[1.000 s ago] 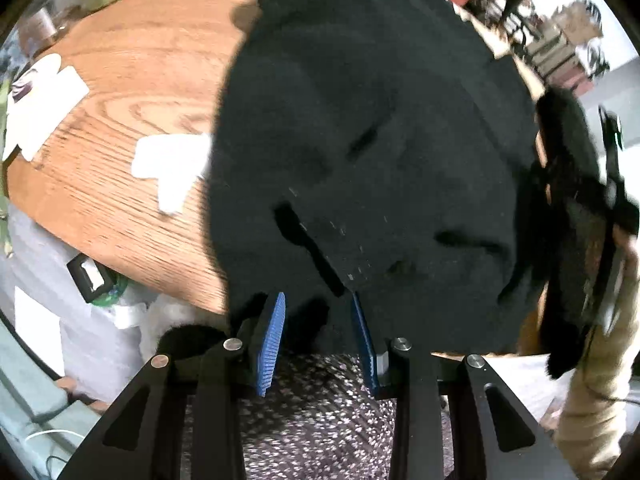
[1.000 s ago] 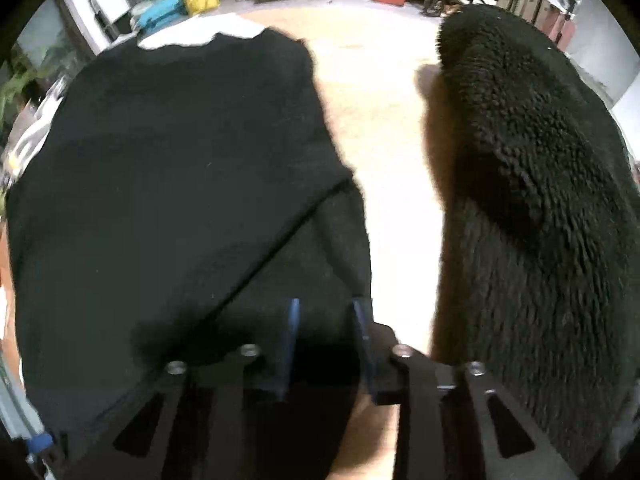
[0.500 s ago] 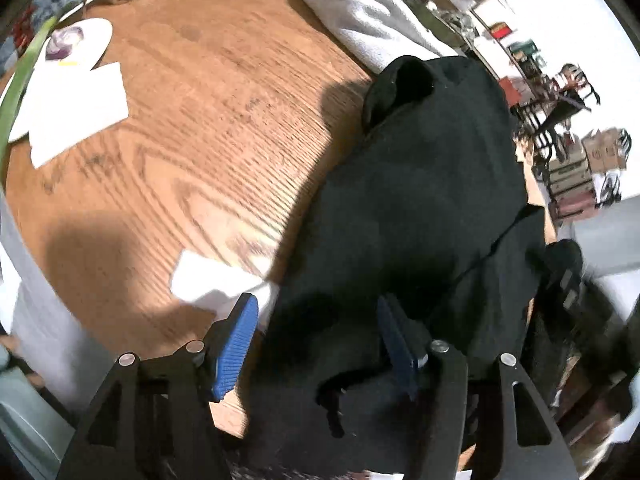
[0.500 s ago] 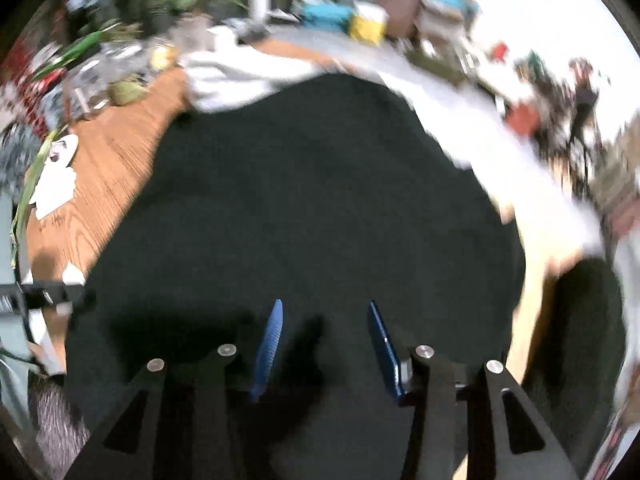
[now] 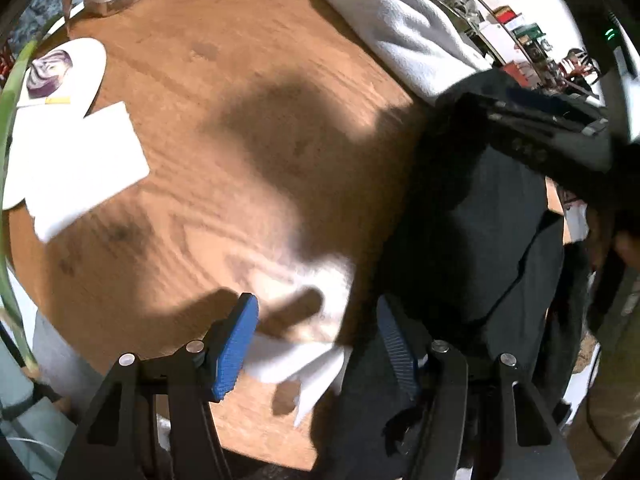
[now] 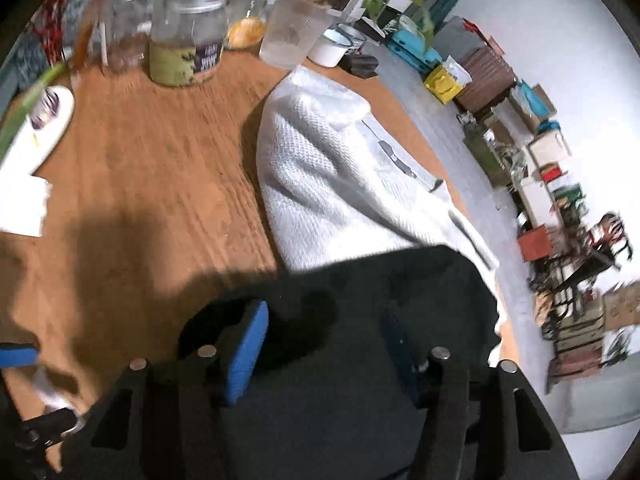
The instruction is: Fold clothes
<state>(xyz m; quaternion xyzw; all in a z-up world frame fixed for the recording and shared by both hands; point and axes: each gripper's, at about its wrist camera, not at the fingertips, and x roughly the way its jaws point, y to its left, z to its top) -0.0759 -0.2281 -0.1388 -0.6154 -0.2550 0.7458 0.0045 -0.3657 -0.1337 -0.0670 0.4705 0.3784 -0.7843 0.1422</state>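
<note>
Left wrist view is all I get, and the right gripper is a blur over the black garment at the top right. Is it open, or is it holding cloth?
Observer: Open. In the right wrist view the right gripper has its blue pads wide apart, with the black garment lying below them, not pinched.
Operator: Does the black one touch the white one on that side?
Observer: Yes. Its far edge lies over the near end of the white knit garment.
Operator: Is anything standing beyond the white one?
Observer: A clear plastic cup and a white mug stand at its far end.
</note>
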